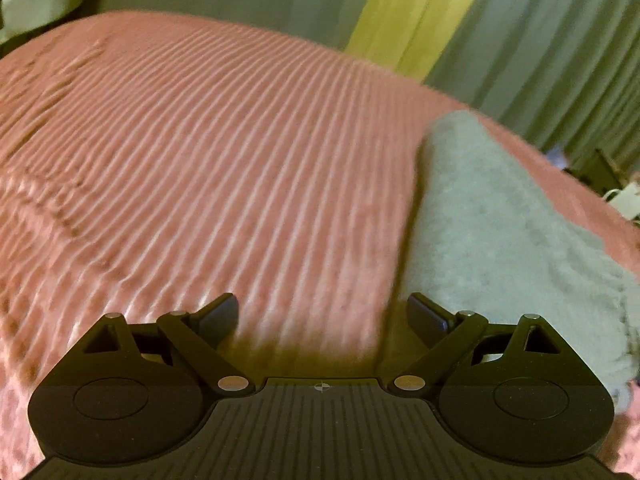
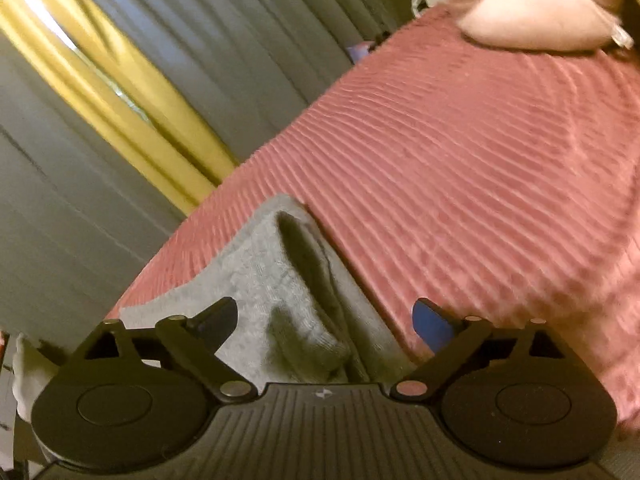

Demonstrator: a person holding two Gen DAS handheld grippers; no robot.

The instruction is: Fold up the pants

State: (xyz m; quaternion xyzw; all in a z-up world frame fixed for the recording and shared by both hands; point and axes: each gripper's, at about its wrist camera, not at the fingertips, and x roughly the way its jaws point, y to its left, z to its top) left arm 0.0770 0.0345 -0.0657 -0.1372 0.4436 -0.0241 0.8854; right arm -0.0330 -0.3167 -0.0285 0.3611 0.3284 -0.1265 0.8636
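The grey pants [image 1: 488, 224] lie folded in a long strip on the pink ribbed bedspread [image 1: 208, 160], at the right of the left wrist view. My left gripper [image 1: 322, 314] hovers open over the bedspread just left of the pants, nothing between its fingers. In the right wrist view the grey pants [image 2: 276, 280] lie under and ahead of my right gripper [image 2: 324, 320], with a dark fold running up their middle. That gripper stands wide open above the cloth and its pads do not press on it.
Grey curtains [image 1: 552, 40] with a yellow one [image 1: 416, 12] hang behind the bed. A pale pillow [image 2: 536, 8] lies at the bed's far end in the right wrist view. The bedspread [image 2: 480, 168] stretches wide to the right of the pants.
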